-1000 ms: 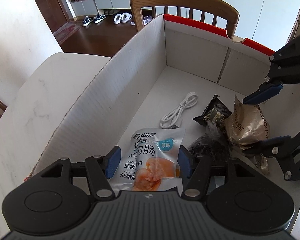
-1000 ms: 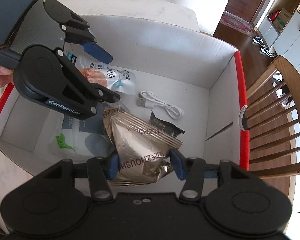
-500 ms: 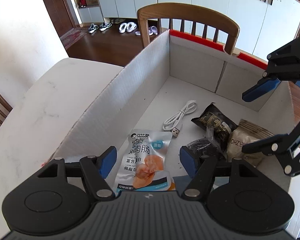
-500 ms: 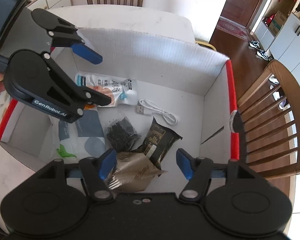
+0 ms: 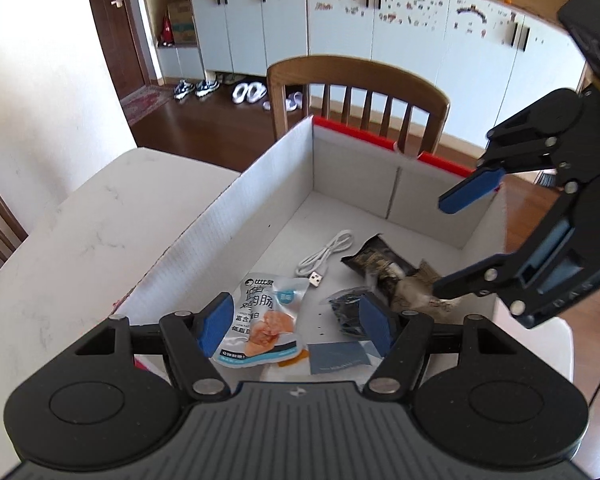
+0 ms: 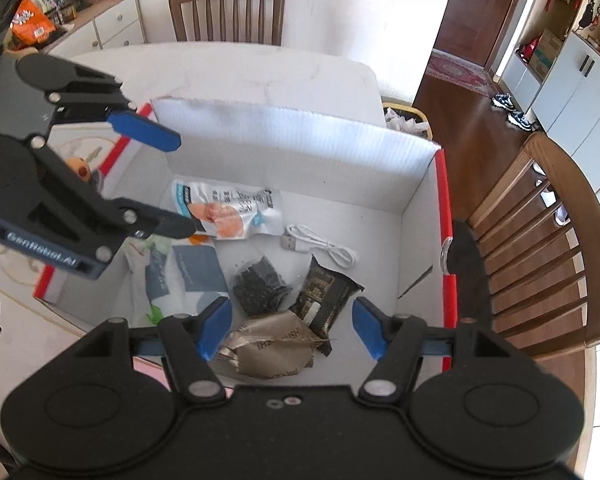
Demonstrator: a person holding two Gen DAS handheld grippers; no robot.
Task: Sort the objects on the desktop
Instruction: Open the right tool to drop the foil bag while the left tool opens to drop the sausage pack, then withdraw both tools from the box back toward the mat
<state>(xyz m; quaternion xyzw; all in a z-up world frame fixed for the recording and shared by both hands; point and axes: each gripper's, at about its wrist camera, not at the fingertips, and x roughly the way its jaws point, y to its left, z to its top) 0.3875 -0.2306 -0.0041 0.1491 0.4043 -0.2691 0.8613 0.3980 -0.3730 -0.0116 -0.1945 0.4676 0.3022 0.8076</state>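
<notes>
Inside the white corrugated cardboard box on the pale worktop lie sorted snack packets, including a crinkled gold foil pouch. Left tongs and right tongs hover above, spread, holding nothing, apparently just emptied.

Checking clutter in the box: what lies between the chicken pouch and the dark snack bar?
The white USB cable, on the box floor; right wrist view.

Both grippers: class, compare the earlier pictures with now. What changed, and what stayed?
The left gripper let go of the white snack pouch; the right gripper released the brown packet. Both rose, open. The cable and dark wrapper stayed in the box.
</notes>
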